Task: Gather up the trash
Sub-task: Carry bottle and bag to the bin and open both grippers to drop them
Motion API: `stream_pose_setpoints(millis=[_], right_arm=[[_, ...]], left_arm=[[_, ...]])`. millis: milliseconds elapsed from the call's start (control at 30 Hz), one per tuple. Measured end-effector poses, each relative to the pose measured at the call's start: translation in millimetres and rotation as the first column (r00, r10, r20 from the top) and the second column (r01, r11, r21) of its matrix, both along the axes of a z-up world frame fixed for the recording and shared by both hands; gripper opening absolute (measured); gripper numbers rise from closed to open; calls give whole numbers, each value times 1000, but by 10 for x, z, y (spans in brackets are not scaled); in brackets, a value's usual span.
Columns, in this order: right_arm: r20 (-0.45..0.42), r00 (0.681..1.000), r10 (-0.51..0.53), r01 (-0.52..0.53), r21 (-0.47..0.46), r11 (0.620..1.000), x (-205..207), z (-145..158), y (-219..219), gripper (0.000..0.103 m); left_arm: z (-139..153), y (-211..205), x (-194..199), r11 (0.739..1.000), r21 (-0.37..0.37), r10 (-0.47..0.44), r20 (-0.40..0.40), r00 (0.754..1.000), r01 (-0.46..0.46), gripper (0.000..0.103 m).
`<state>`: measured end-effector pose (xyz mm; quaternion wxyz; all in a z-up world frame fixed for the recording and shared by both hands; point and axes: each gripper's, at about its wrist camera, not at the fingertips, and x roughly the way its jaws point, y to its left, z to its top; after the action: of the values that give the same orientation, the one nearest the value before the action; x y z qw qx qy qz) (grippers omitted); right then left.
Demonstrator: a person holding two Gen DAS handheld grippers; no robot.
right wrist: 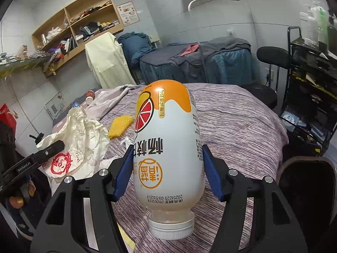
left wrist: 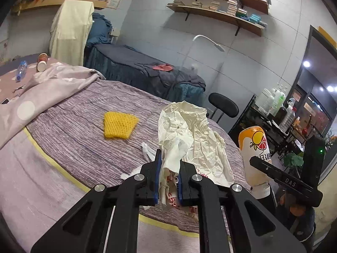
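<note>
My left gripper [left wrist: 168, 168] is shut on a crumpled white paper wrapper [left wrist: 189, 130] with red print, held just above the purple striped bedspread [left wrist: 84, 113]. The wrapper also shows in the right wrist view [right wrist: 80, 139]. My right gripper [right wrist: 166, 164] is shut on a white and orange drink bottle [right wrist: 168, 143], held upside down with its white cap [right wrist: 171, 227] toward the camera. The bottle also shows at the right of the left wrist view [left wrist: 256, 154]. Small white paper scraps [left wrist: 147, 149] lie on the bed beside the wrapper.
A yellow knitted cloth [left wrist: 119, 126] lies mid-bed. A plastic water bottle [left wrist: 21, 70] and paper cups [left wrist: 42, 62] lie at the far left by a pink blanket [left wrist: 42, 92]. A black chair [left wrist: 224, 105] and a loaded rack [right wrist: 309, 97] stand right of the bed.
</note>
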<state>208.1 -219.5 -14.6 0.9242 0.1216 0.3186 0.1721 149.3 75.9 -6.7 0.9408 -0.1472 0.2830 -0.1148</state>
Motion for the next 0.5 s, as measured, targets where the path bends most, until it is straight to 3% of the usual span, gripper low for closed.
stream_pose_setpoints(millis=[233, 500], right_arm=[[-52, 990, -133, 134, 20, 991, -308, -235, -666, 62], [-126, 946, -300, 304, 14, 953, -615, -538, -1376, 63]], left_arm=[[-66, -525, -34, 993, 0, -115, -11, 993, 115, 12], [-174, -1033, -47, 974, 10, -227, -42, 973, 227, 12]])
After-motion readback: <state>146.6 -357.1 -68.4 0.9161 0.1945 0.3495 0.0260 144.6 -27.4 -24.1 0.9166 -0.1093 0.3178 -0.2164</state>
